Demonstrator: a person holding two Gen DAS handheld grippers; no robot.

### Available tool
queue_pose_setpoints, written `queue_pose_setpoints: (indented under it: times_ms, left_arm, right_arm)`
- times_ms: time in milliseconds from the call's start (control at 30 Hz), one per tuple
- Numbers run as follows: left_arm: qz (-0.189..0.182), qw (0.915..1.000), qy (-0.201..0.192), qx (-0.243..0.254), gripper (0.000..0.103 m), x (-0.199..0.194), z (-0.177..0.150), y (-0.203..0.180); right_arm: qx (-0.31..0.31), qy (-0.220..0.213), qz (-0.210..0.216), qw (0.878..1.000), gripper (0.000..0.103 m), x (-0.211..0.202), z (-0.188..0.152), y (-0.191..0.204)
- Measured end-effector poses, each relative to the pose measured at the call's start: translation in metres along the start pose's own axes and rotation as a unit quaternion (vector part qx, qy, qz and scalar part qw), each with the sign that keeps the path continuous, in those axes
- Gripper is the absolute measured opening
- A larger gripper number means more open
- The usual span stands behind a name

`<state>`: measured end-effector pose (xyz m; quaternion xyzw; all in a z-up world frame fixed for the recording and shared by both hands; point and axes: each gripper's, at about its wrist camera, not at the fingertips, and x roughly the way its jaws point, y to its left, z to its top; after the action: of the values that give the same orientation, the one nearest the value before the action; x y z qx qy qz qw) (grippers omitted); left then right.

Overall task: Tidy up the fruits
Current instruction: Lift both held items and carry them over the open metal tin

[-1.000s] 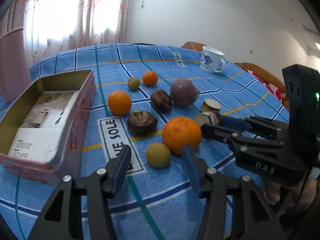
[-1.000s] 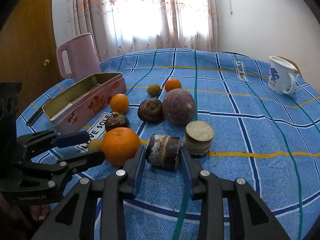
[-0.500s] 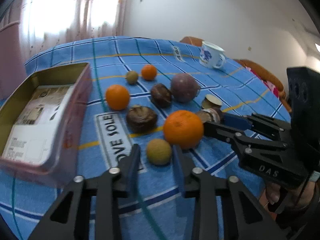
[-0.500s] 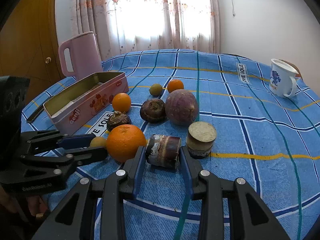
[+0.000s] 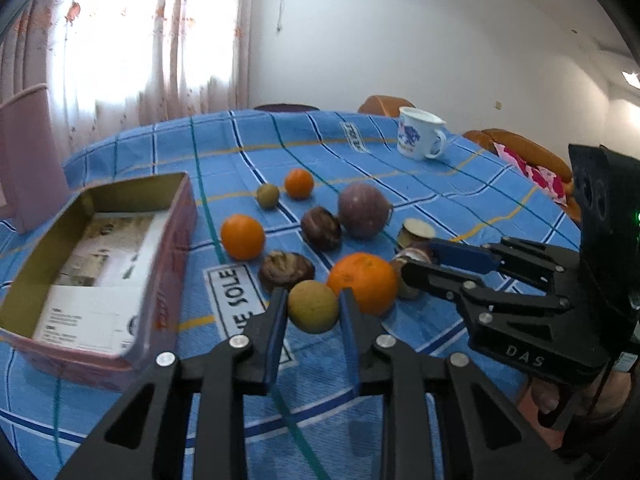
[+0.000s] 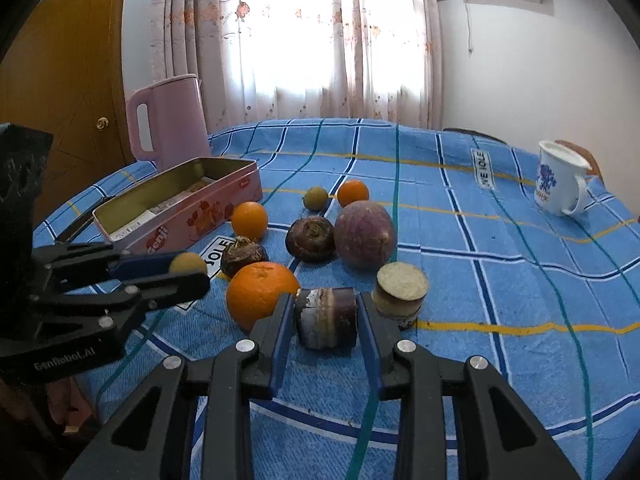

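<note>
Grip check: left gripper (image 5: 313,307) closed around small greenish fruit (image 5: 313,306), right gripper (image 6: 326,320) clamped on cane chunk (image 6: 327,317), both beside big orange (image 6: 262,294) on tablecloth (image 6: 500,280). Lift straight up, clear the orange, then drop into pink tin (image 5: 176,240) at left. Fruit round, no long axis; cane chunk lies on its side, axis across the fingers, cut ends against pads.

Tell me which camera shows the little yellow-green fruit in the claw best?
The left wrist view. There the small yellow-green fruit sits big and whole between the left claw fingers. In the right wrist view only its top peeks over a finger of that claw.
</note>
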<state>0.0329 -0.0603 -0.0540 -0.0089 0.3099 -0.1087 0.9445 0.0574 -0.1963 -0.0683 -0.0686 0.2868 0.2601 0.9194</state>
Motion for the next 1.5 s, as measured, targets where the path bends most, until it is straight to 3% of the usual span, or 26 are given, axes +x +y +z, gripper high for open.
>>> queue_pose_setpoints:
  times_ms: [300, 667, 1000, 1500]
  left_arm:
    - [0.037, 0.9986, -0.037, 0.001, 0.027, -0.022, 0.011, 0.022]
    - [0.083, 0.9946, -0.053, -0.032, 0.027, -0.033, 0.027, 0.073]
    - [0.127, 0.9867, -0.041, -0.093, 0.027, -0.027, 0.027, 0.144]
    - [0.146, 0.983, -0.023, -0.108, 0.027, -0.015, 0.022, 0.174]
  right_arm:
    - [-0.017, -0.035, -0.004, 0.999, 0.033, -0.013, 0.027, 0.005]
    - [-0.063, -0.049, 0.078, 0.994, 0.033, 0.01, 0.079, 0.063]
    - [-0.094, -0.021, 0.118, 0.988, 0.033, 0.056, 0.102, 0.112]
    - [-0.113, 0.029, 0.134, 0.984, 0.033, 0.104, 0.091, 0.149]
